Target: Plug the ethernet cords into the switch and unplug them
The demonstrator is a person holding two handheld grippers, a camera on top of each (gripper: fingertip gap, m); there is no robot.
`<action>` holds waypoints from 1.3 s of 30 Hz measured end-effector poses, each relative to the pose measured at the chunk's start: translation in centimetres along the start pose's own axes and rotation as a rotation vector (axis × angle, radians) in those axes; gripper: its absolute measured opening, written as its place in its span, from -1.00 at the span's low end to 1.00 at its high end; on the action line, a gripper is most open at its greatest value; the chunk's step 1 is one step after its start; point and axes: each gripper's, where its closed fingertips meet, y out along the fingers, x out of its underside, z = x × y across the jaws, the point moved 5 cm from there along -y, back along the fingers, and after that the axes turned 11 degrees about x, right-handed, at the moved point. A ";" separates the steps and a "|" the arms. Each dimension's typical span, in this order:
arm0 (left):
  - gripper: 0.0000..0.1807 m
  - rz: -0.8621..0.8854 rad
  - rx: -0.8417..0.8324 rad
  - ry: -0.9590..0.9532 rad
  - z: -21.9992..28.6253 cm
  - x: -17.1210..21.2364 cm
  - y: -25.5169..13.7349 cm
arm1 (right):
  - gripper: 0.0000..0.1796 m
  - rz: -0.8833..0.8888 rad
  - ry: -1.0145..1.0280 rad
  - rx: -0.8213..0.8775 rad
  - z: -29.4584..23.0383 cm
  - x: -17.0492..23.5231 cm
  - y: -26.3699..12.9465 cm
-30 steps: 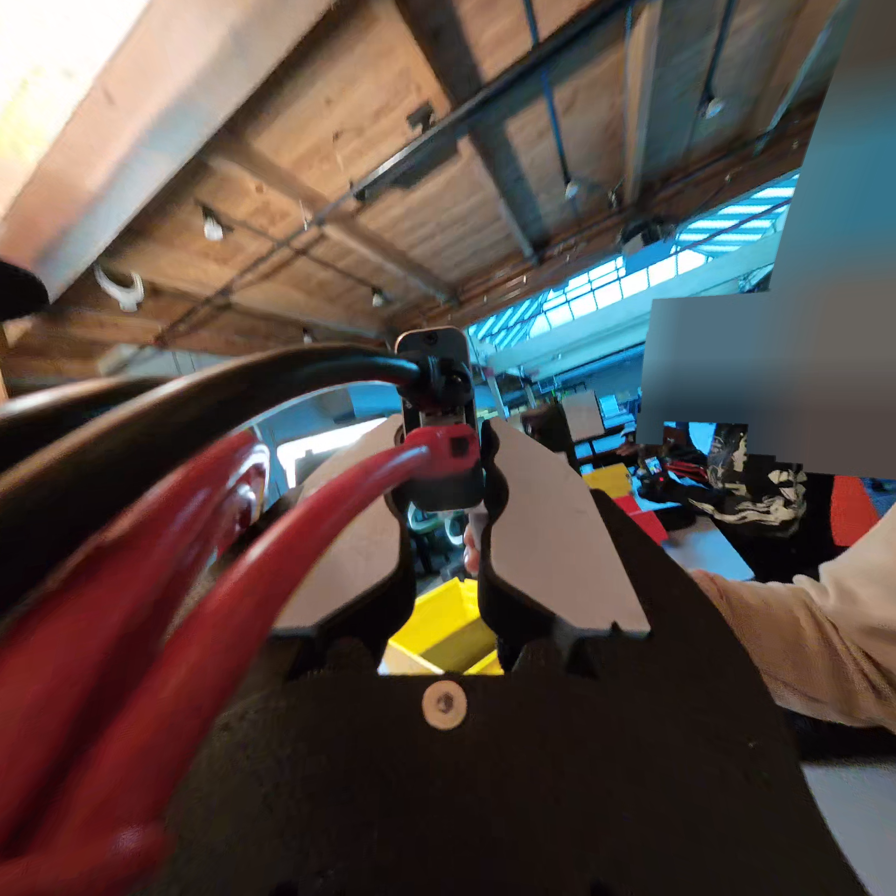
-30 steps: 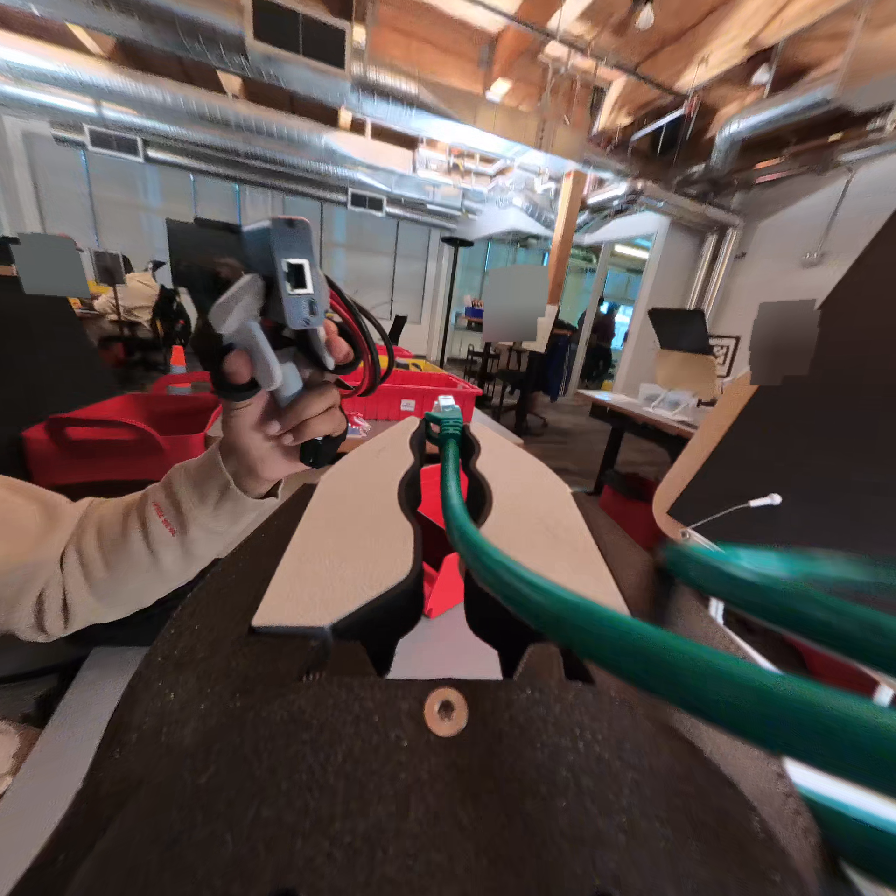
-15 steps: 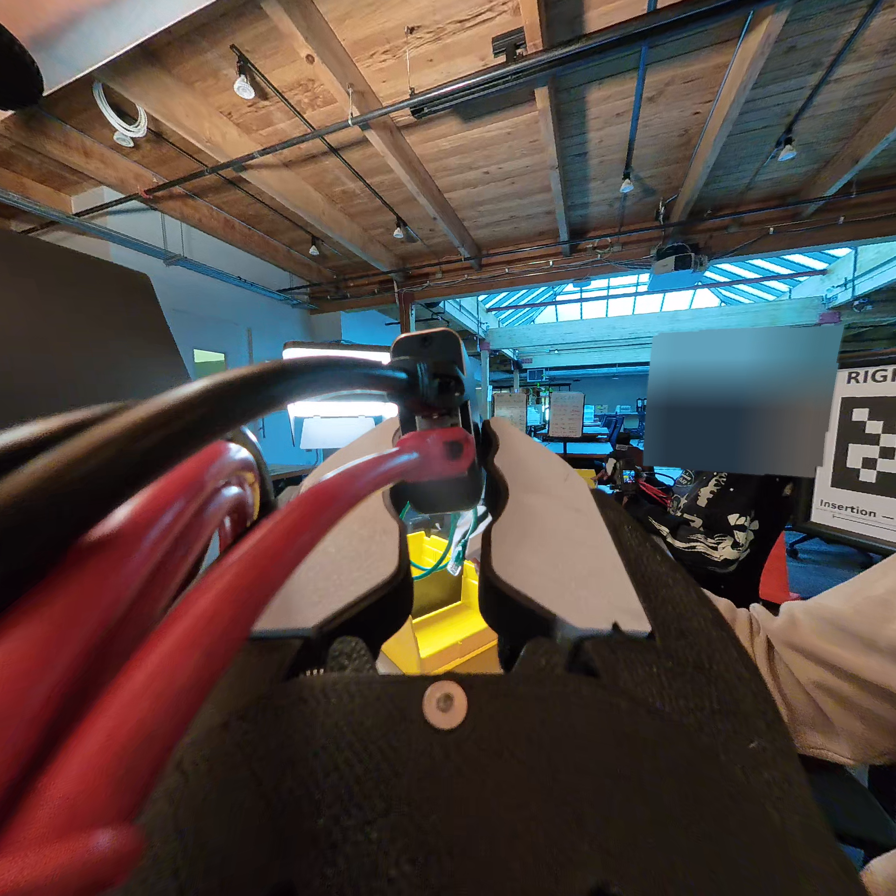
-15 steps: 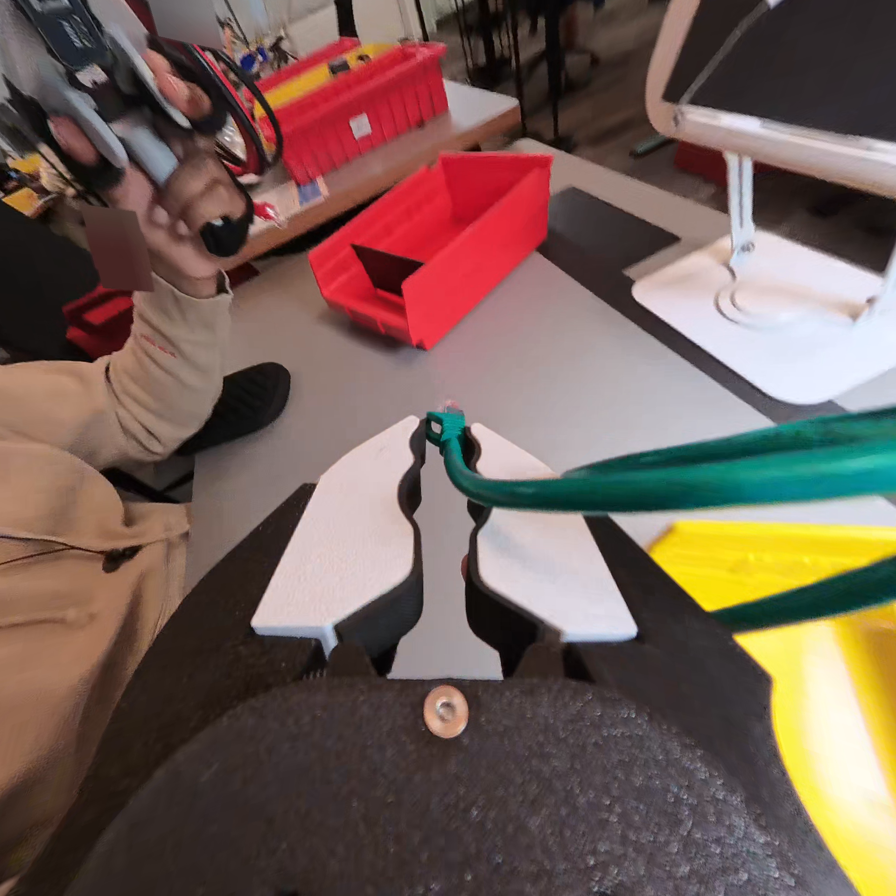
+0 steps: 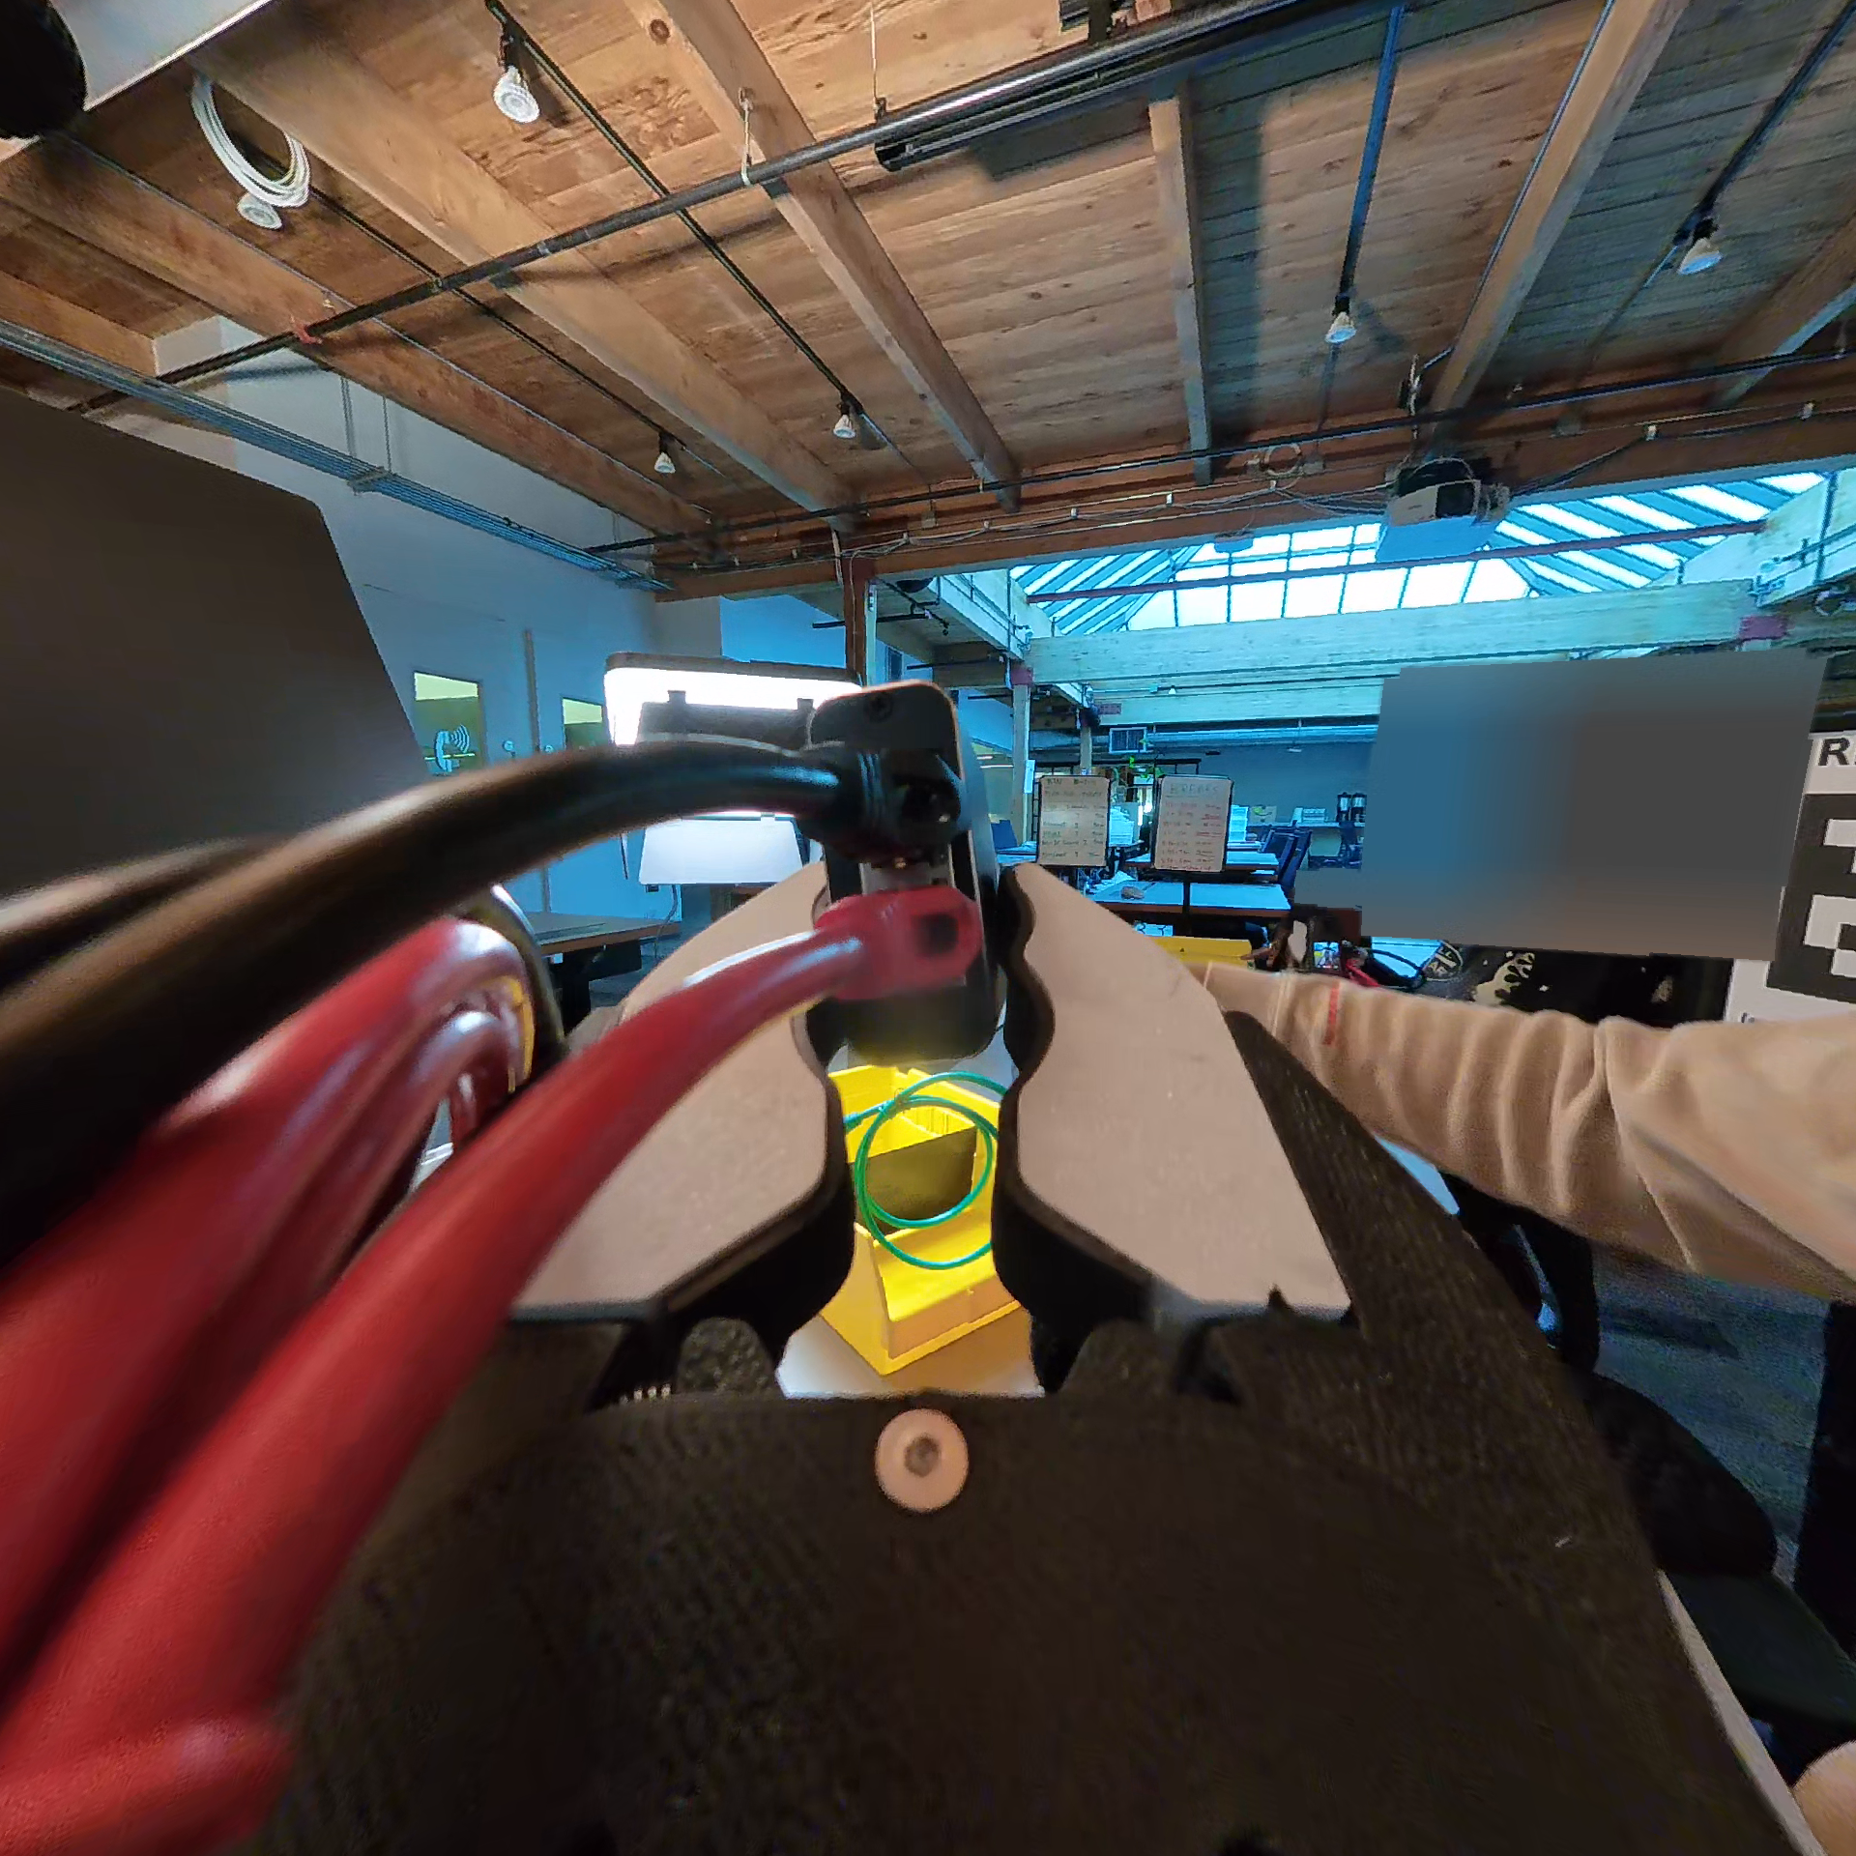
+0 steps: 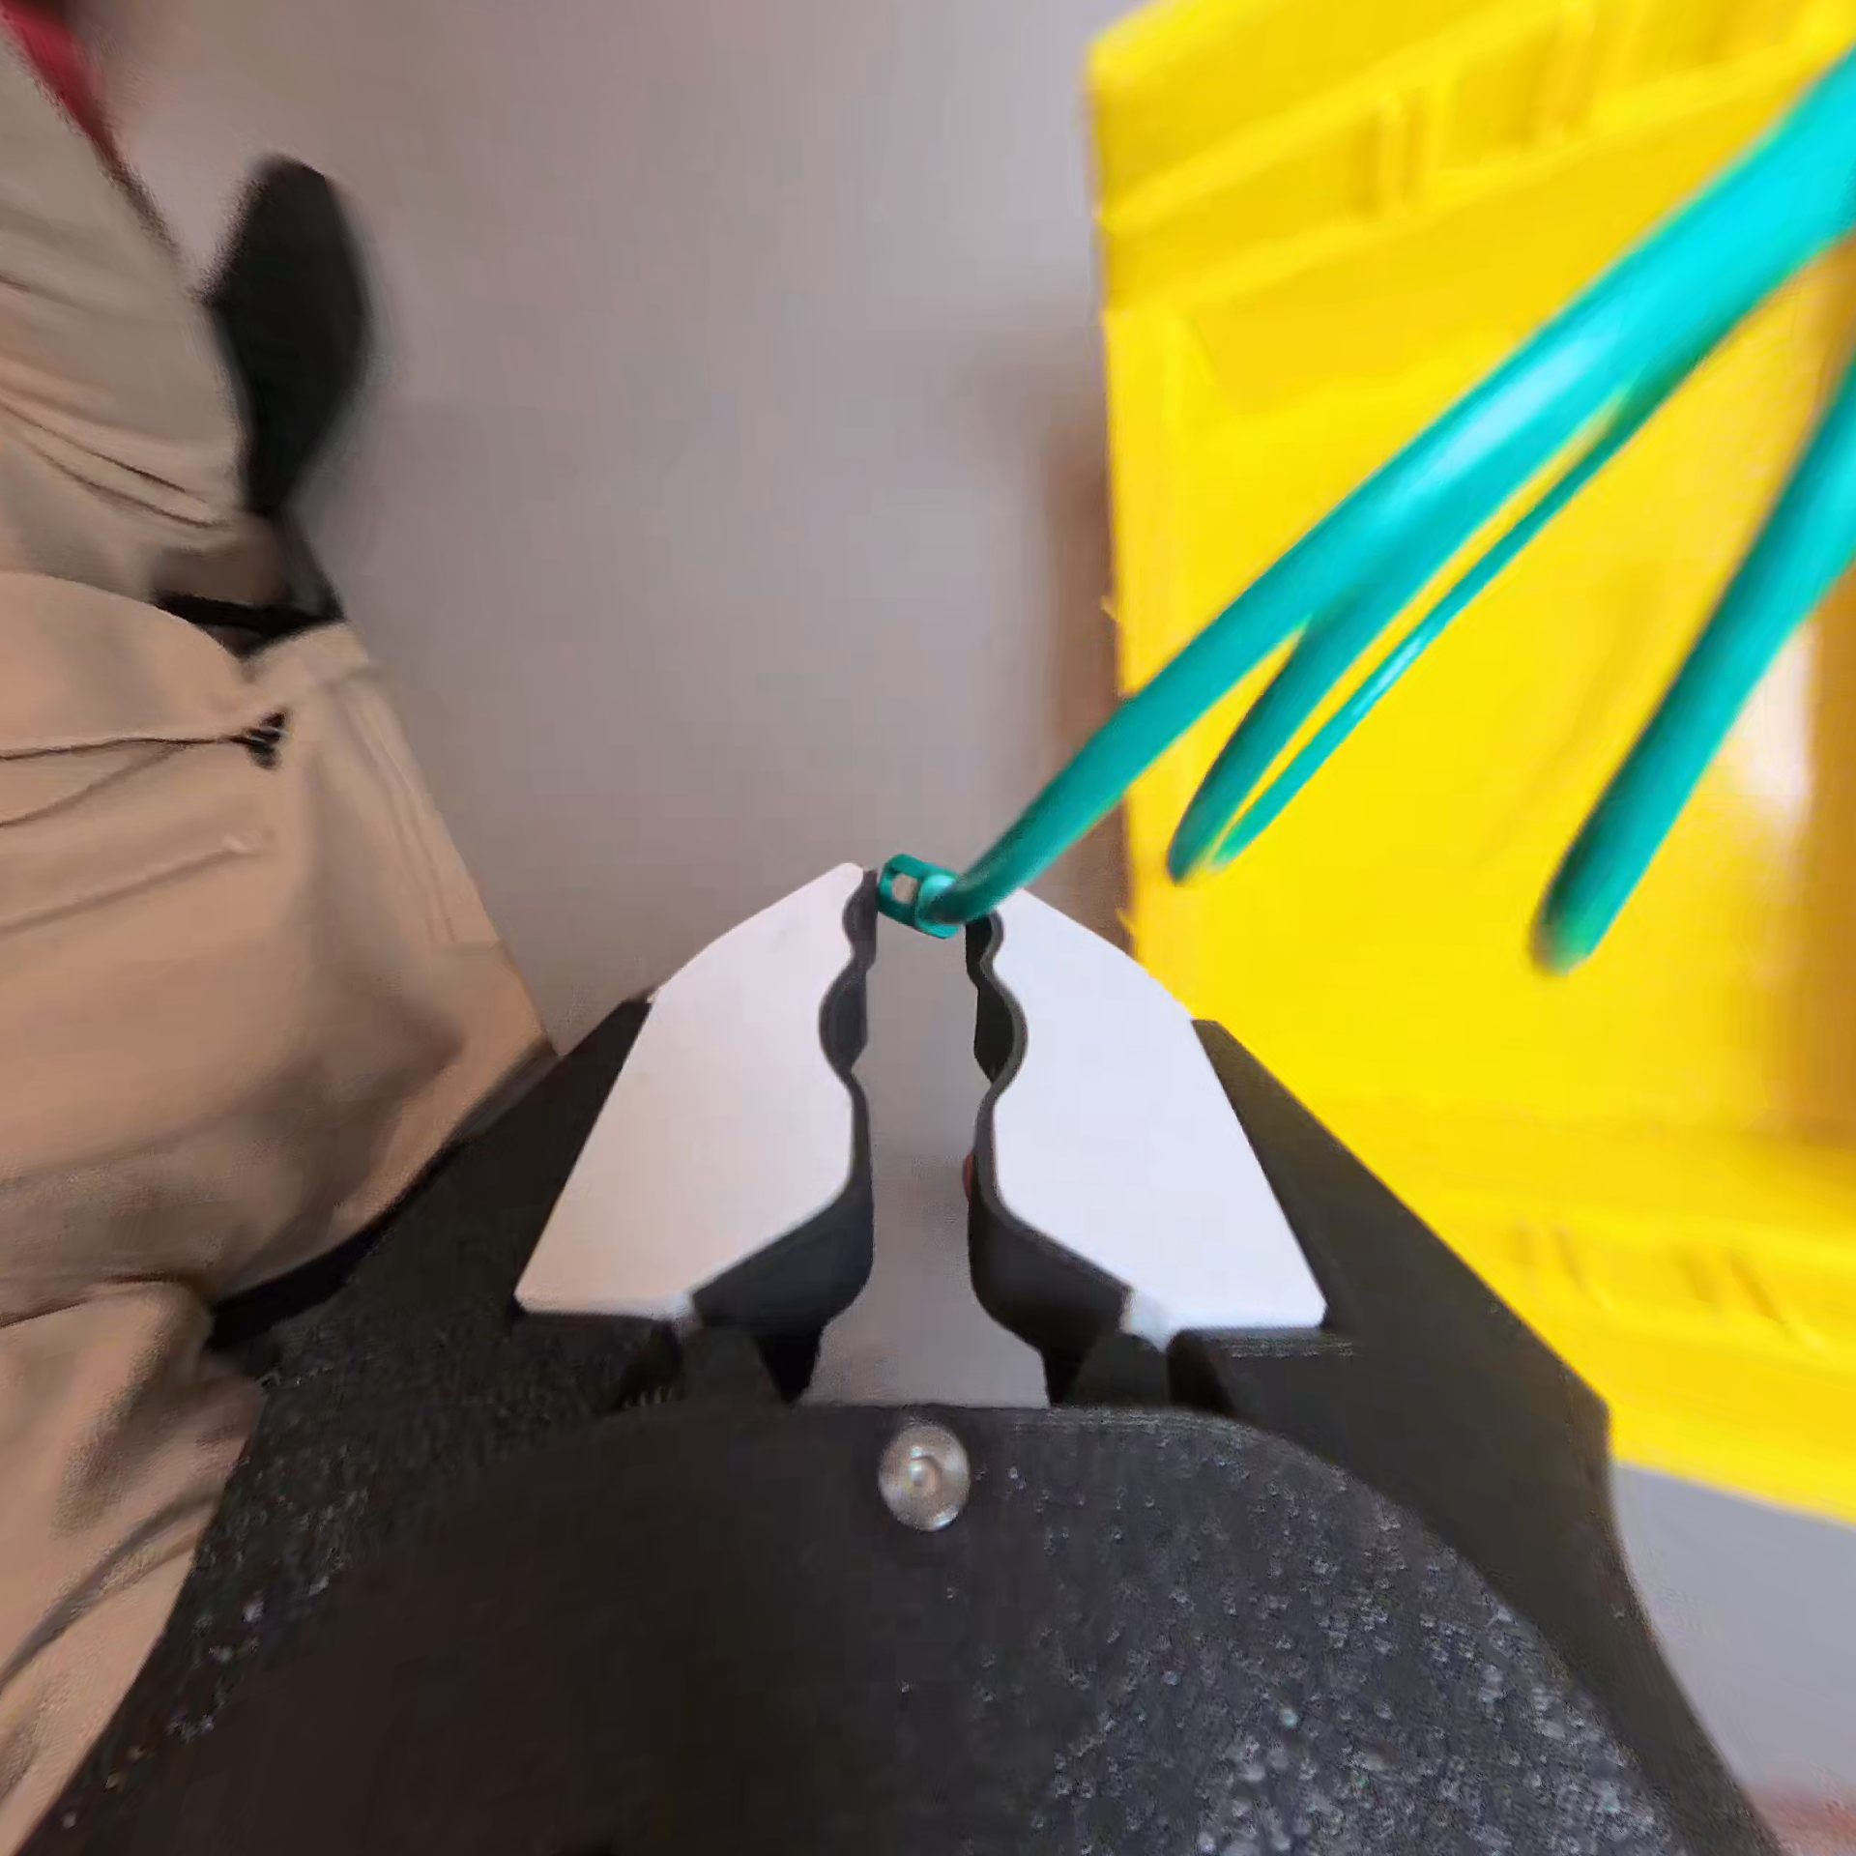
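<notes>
Left tool [image 5: 909, 964] is clamped on the black switch [image 5: 904, 874], held upright so its plugged black cord [image 5: 623, 793] and red cord [image 5: 703, 1014] trail back clear. Right tool [image 6: 919, 909] pinches the green cord [image 6: 1255, 653] by its plug at the tips, beside the yellow bin [image 6: 1456, 1055], likely to drop it there.

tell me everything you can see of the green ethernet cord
The green ethernet cord is a glossy, rubbery-looking cable with a matching green boot at its plug end. The right tool pinches that end at its fingertips. From there the cord rises to the right in blurred loops over the yellow bin. The left wrist view shows thin green coils inside that bin.
</notes>
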 end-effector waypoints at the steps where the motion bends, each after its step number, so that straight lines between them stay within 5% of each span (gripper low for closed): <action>1: -0.69 -0.004 -0.001 -0.001 0.0 0.1 0.1 | -0.81 -0.063 0.017 0.066 1.2 0.4 -0.7; 4: -0.69 -0.016 0.004 -0.015 0.0 0.6 0.3 | -0.78 -0.123 0.084 0.239 4.7 0.3 -3.0; 10: -0.69 -0.055 -0.006 -0.032 -0.6 2.0 0.6 | -0.69 0.043 0.049 0.755 8.8 -3.0 -7.5; 12: -0.69 -0.058 -0.009 -0.056 -1.0 2.6 0.5 | -0.65 0.137 -0.020 0.965 8.4 -4.6 -8.7; 15: -0.69 -0.061 -0.011 -0.104 -1.6 3.6 0.6 | -0.60 0.279 -0.146 1.057 5.2 -7.0 -8.6; 20: -0.69 -0.088 -0.009 -0.151 -2.1 5.2 0.8 | -0.58 0.608 -0.344 0.874 -4.1 -10.9 -5.6; 28: -0.69 -0.145 0.094 -0.187 -1.1 7.2 1.8 | -0.51 1.037 -0.568 0.233 -20.0 -14.8 -1.2; 33: -0.69 -0.457 0.233 -0.195 0.9 9.4 2.3 | -0.47 1.047 -0.612 0.032 -23.7 -15.3 0.8; 39: -0.70 -0.918 0.282 -0.226 2.8 15.1 2.3 | -0.51 0.828 -0.661 0.048 -24.0 -14.3 4.2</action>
